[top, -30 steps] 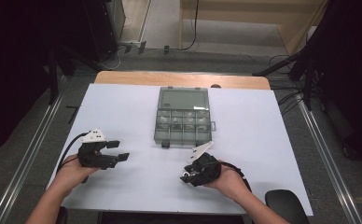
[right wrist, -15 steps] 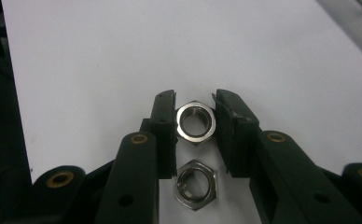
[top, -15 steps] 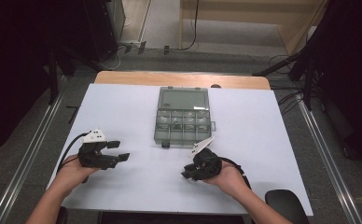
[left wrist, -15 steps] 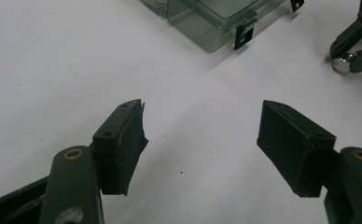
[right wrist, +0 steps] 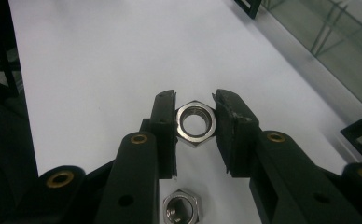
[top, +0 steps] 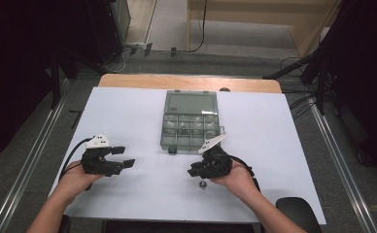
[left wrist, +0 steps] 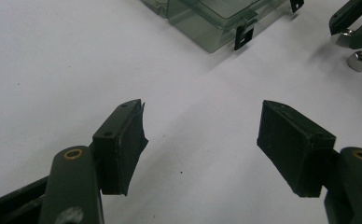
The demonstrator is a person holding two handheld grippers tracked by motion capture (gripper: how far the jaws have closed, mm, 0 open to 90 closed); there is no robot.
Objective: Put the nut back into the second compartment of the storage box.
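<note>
The hex nut I am working sits in the middle of the right gripper view, squeezed flat-to-flat between the two black pads of my right gripper, its bore facing the camera; the jaws have just been closing, and now they clamp it on both sides. Right below it, at the bottom edge of that frame, a second hex nut lies on the white table, between the jaw arms and apart from the held one. In the high view I find my right gripper lower centre-right of the frame, with the loose nut as a small bright speck just below its tips. Above it, at the centre of the frame, stands the clear compartment box with its lid closed, near the right gripper but not touching it. My left gripper rests in the lower left of the high view, well apart from both nuts and the box. Its own view shows the left gripper spread wide over bare table, nothing between the pads; the box corner shows at the top of that frame, and the other gripper with both nuts at the upper right corner.
</note>
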